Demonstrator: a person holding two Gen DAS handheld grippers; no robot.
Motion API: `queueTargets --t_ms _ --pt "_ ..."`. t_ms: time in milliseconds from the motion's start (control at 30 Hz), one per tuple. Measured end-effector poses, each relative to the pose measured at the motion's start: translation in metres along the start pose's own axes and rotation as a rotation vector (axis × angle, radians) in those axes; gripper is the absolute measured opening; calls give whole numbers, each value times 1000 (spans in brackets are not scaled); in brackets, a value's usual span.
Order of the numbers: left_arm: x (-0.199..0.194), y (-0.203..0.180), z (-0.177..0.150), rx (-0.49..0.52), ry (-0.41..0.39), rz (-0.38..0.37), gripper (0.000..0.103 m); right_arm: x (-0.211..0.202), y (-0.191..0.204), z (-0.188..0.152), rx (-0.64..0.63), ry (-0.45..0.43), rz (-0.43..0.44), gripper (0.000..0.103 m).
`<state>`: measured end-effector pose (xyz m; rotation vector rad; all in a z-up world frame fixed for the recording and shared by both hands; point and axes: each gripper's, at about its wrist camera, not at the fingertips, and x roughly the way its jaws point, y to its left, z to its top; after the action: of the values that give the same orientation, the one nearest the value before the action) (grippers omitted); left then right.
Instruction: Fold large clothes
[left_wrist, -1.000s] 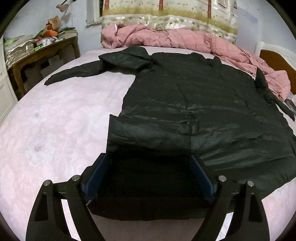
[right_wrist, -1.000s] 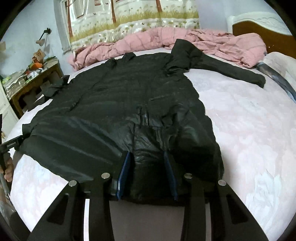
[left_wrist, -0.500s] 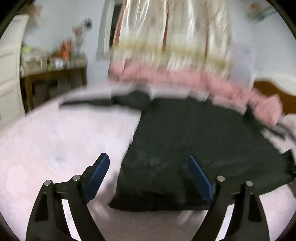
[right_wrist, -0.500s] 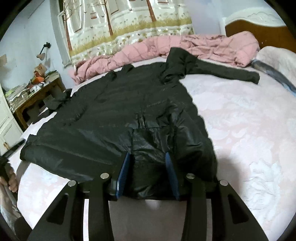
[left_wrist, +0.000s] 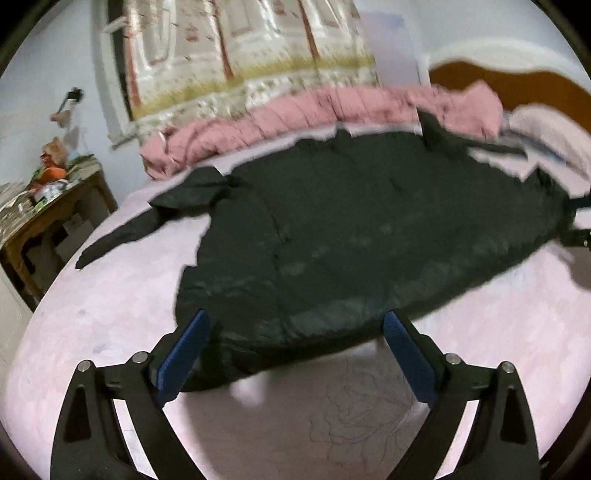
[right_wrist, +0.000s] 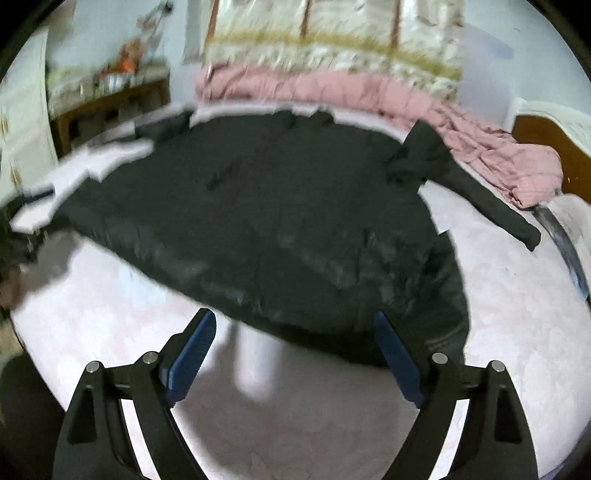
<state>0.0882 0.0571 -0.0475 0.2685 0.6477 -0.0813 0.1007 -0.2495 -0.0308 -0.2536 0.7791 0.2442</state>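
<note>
A large black padded coat (left_wrist: 369, 229) lies spread flat on the pink bed (left_wrist: 110, 314), hem toward me. One sleeve (left_wrist: 122, 232) stretches out to the left. My left gripper (left_wrist: 295, 317) hovers just short of the hem, its jaws opening wide; the hem's edge lies between the blue pads (left_wrist: 184, 350) untouched. In the right wrist view the coat (right_wrist: 277, 206) fills the middle, its other sleeve (right_wrist: 480, 195) reaching right. My right gripper (right_wrist: 293, 315) is opening too, and its pads (right_wrist: 192, 354) are clear of the hem.
A rumpled pink quilt (left_wrist: 332, 107) runs along the far side of the bed below a patterned curtain (left_wrist: 251, 48). A cluttered wooden side table (left_wrist: 55, 206) stands at the left. A brown headboard (left_wrist: 517, 85) is at the right. Bare sheet (right_wrist: 295, 424) lies under both grippers.
My right gripper was shut on the coat's hem; it has let go and spread wide. Both grippers have drawn back from the hem and rolled, so the bed now looks tilted and blurred.
</note>
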Motion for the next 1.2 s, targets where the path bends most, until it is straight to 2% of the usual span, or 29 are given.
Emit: queueTargets --t_ms 67,133,167,233,267,300,333,367,400,433,567,700,767,800,833,900,933,1100,1200 --pt "19 -3 0 25 92 34 95 12 7 0 -55 33 -71 89" --pt "37 3 2 -17 167 60 98 22 5 -1 -64 52 -149 89" --pt "39 10 4 -57 173 59 98 25 1 -1 -43 44 -187 89" --pt "44 19 7 -95 171 133 95 28 -10 2 11 5 -245 89" --pt "44 22 6 -101 166 143 91 28 -17 2 37 -14 -263 84" --pt "45 24 5 -109 169 128 71 29 -23 1 54 -22 -261 61" --pt "45 25 3 -111 174 129 35 31 -30 -1 77 -22 -221 34" --pt "44 24 1 -103 175 149 20 29 -36 -4 111 -28 -147 27" --pt "40 22 -1 -84 166 146 11 27 -39 -6 122 -43 -133 24" --pt "33 21 -4 -75 148 132 7 23 -38 -10 112 -65 -134 21" --pt "-4 13 -17 -47 102 116 6 -1 -31 -20 87 -91 -186 20" --pt "-39 18 -30 -92 102 71 7 -37 -34 -34 155 -79 -108 21" --pt "-50 20 -34 -115 117 52 15 -50 -32 -39 144 -58 -97 25" --pt "-55 22 -36 -129 126 40 24 -54 -32 -41 133 -44 -99 33" --pt "-58 24 -36 -140 130 40 43 -58 -31 -43 124 -32 -107 42" --pt "-67 30 -35 -162 106 48 61 -66 -31 -45 110 -28 -137 57" --pt "-68 31 -35 -166 93 53 64 -69 -31 -44 105 -34 -152 62" --pt "-62 41 -18 -178 77 76 67 -82 -40 -30 138 -100 -175 72" --pt "-44 48 4 -212 71 68 68 -71 -48 -8 158 -126 -178 72"
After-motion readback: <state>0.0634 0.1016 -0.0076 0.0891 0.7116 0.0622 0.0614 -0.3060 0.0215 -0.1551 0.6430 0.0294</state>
